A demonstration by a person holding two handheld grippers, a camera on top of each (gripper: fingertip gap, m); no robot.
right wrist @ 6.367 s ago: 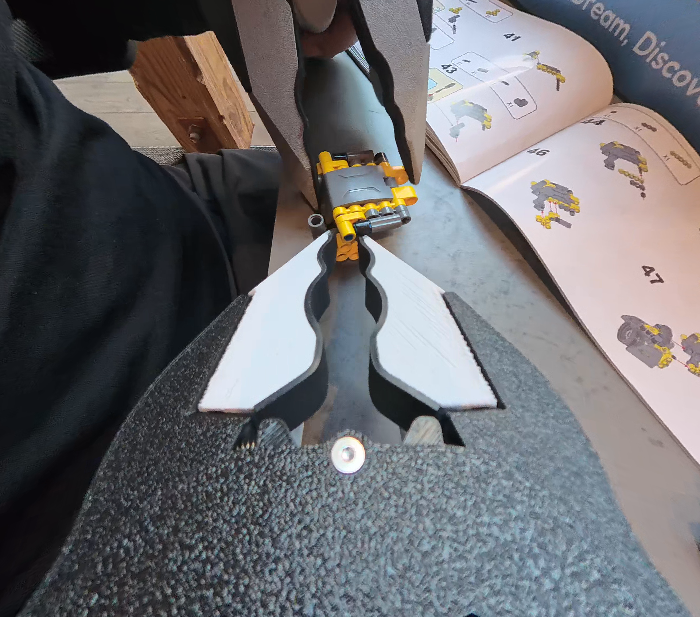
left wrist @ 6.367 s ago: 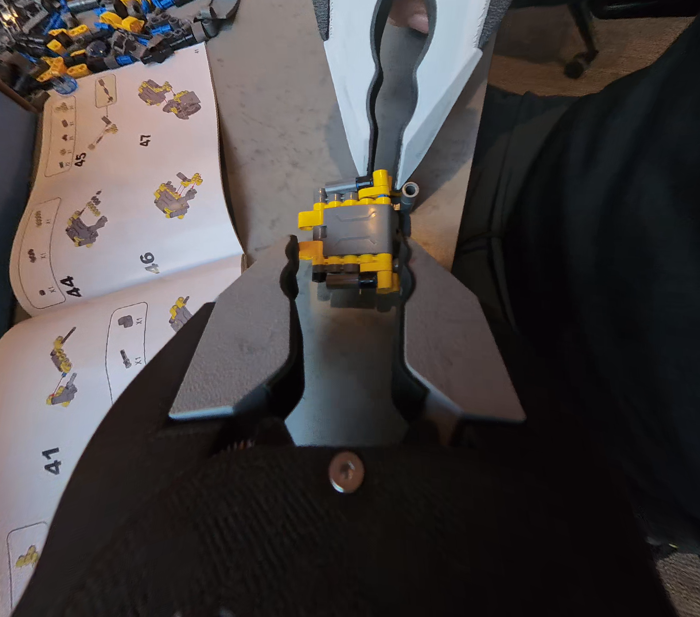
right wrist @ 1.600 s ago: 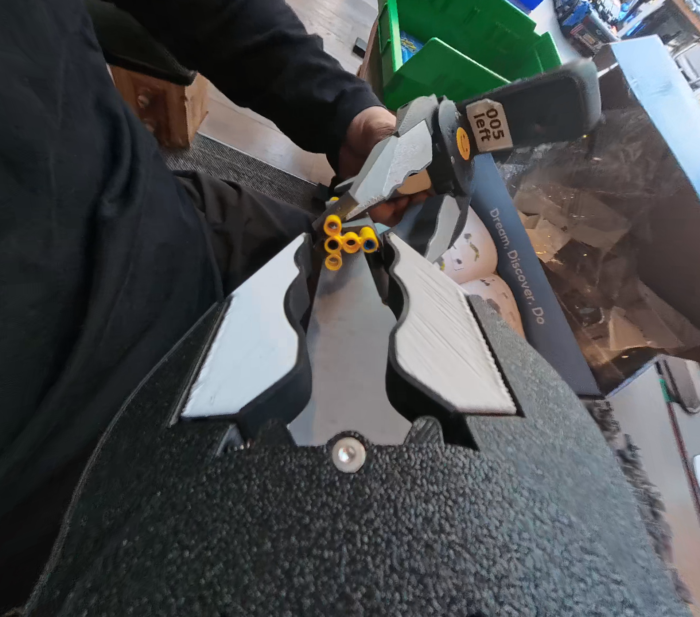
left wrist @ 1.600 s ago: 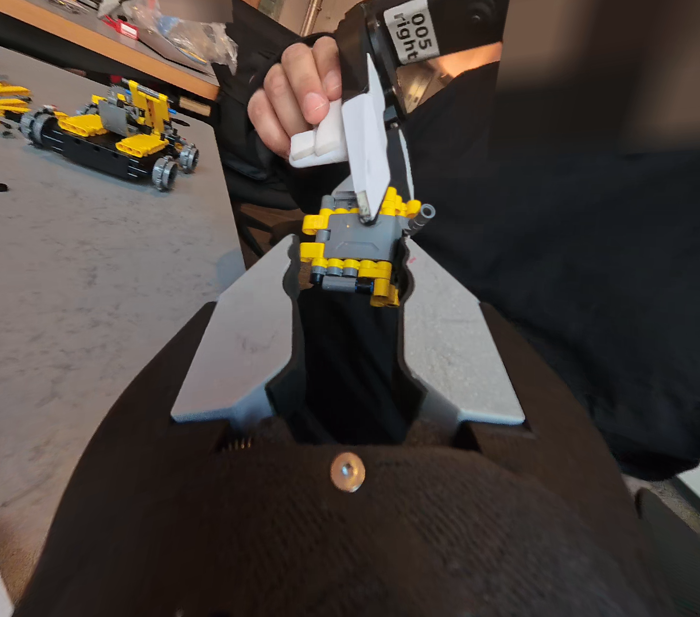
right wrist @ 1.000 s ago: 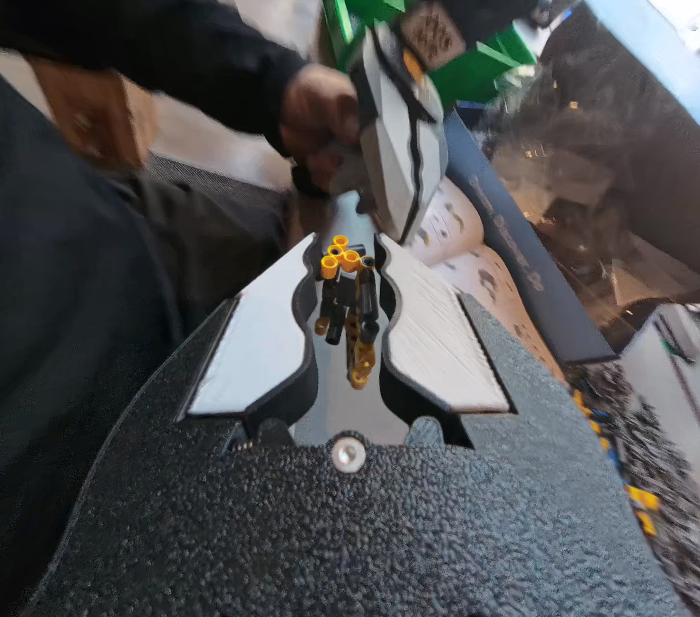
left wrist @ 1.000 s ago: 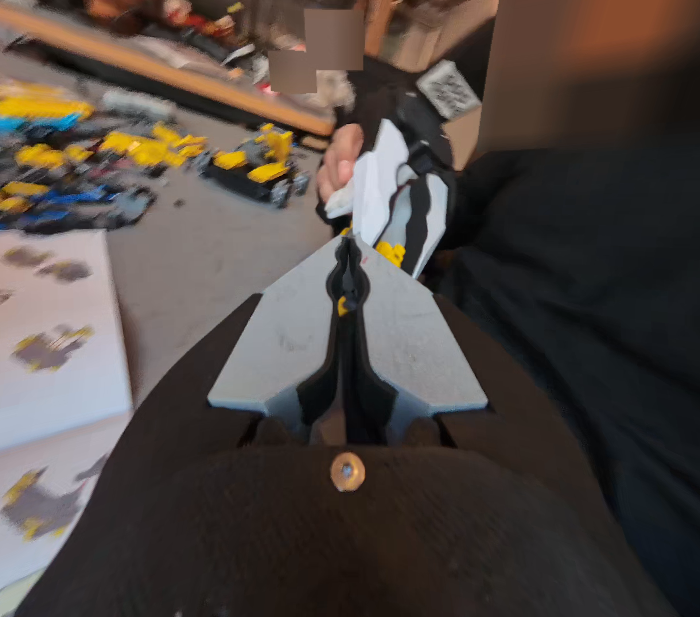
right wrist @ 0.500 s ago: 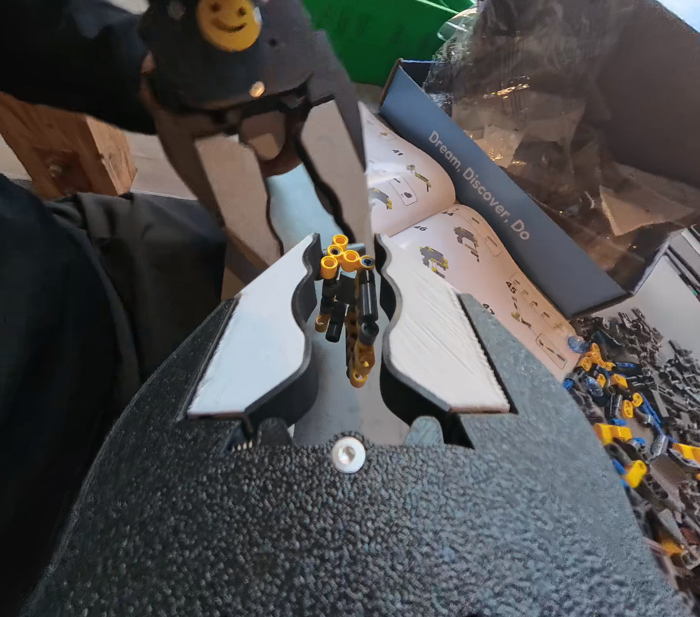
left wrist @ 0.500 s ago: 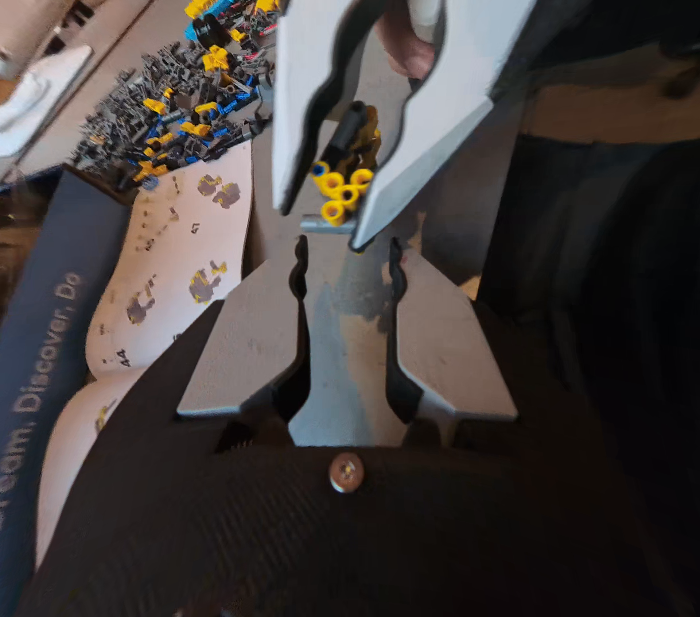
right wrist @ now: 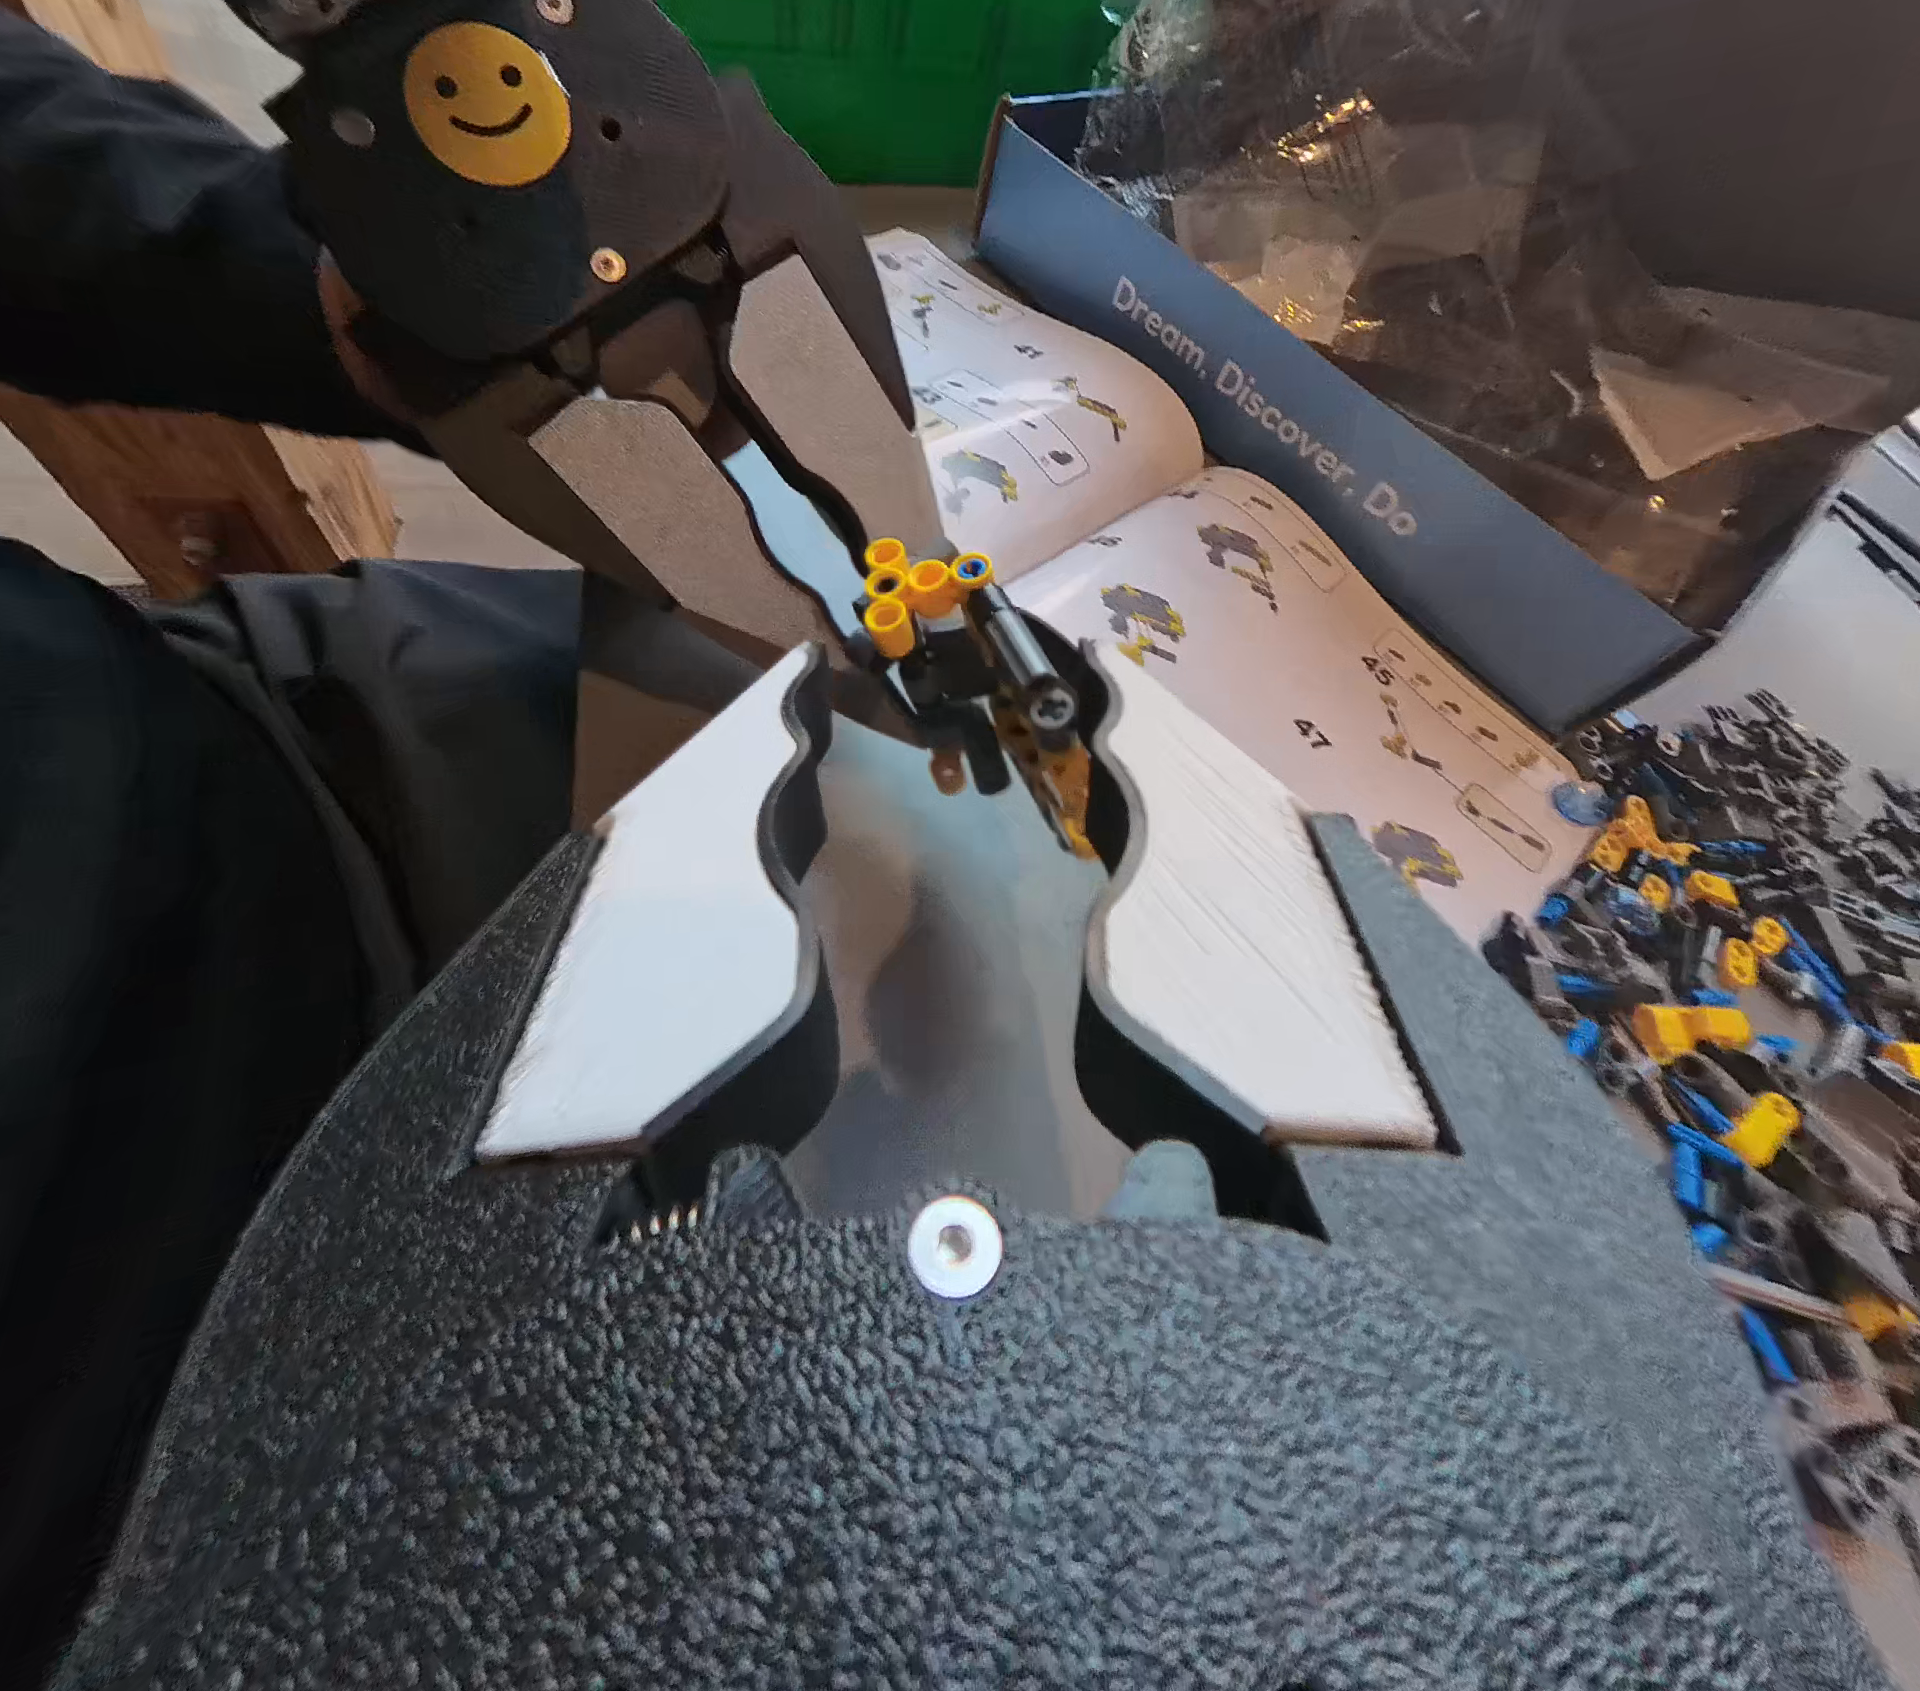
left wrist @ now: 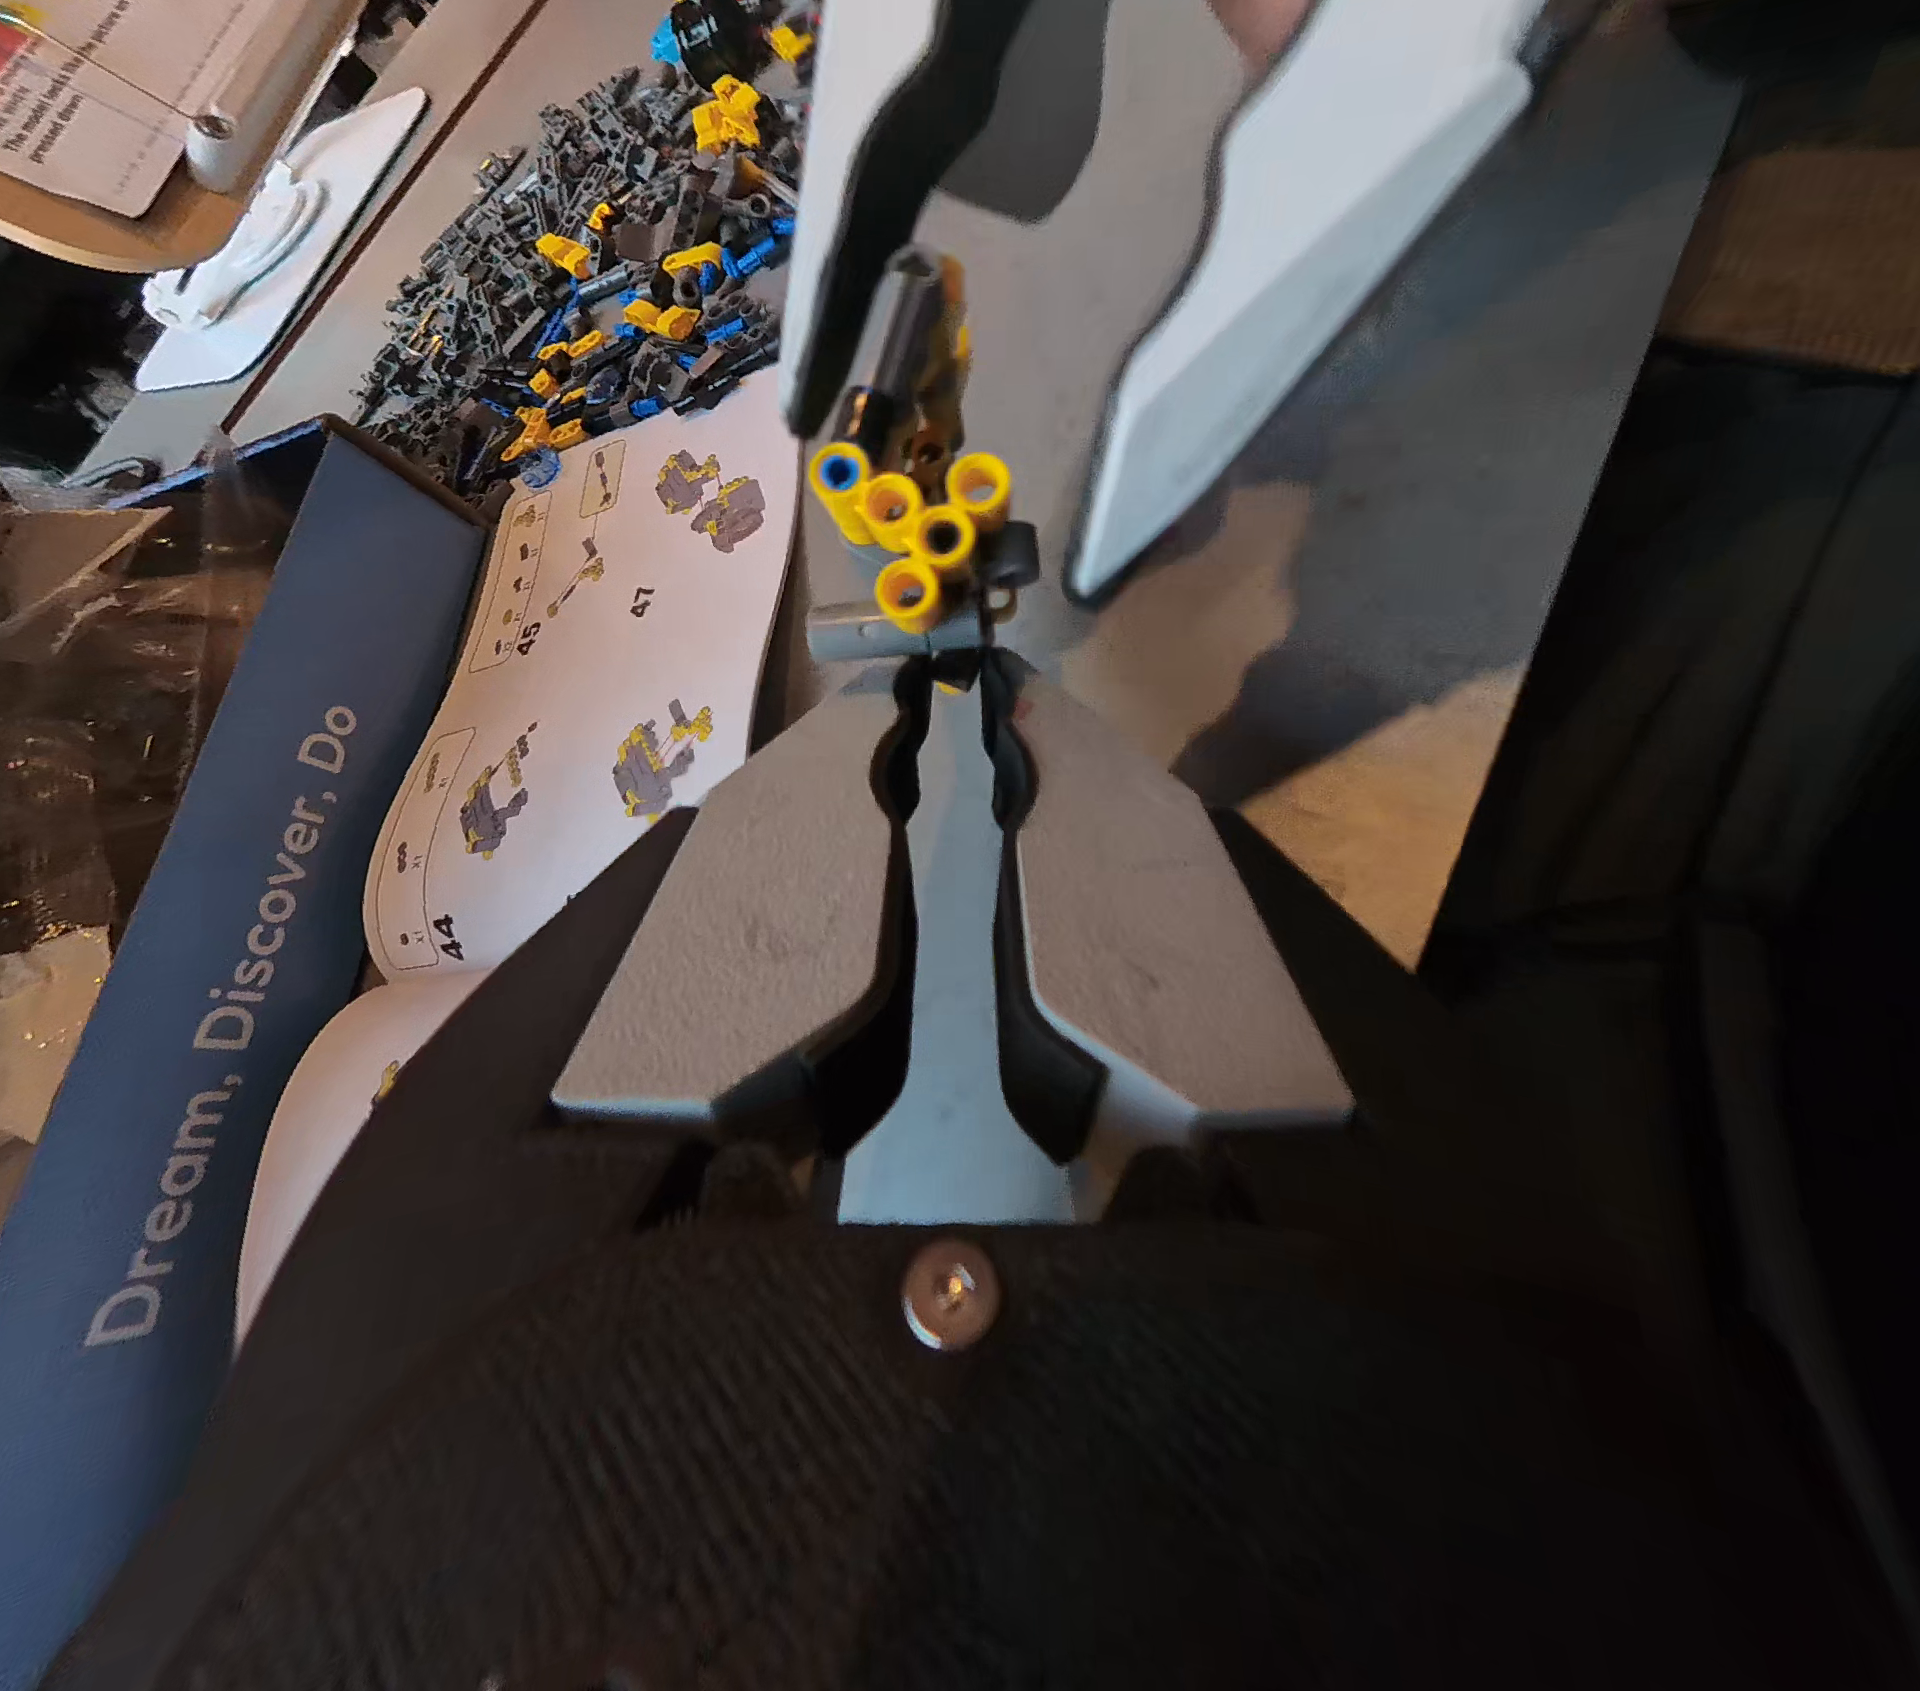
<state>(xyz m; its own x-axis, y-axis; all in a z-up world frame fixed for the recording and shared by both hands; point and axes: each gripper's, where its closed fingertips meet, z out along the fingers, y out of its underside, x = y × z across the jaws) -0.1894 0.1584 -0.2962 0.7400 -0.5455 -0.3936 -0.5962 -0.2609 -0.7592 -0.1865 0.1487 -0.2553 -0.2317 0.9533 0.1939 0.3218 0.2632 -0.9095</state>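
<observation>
1. Above the grey tabletop (left wrist: 1351, 498), just beside the open paper instruction booklet (left wrist: 582, 706): the small yellow, black and grey plastic brick assembly (left wrist: 920, 519) hangs between my two grippers.
2. Change in the last half second: my left gripper (left wrist: 956, 685), then spread wide, has narrowed to a slit and pinches the assembly's near end at its tips.
3. My right gripper (right wrist: 951, 665), clamped on the assembly before, now stands wide apart. The assembly sits in the gap close to one white finger; contact I cannot tell.
4. Reading: the hold has passed from right to left.
5. The heap of loose grey, blue and yellow pieces (left wrist: 603, 311) lies well apart.
</observation>
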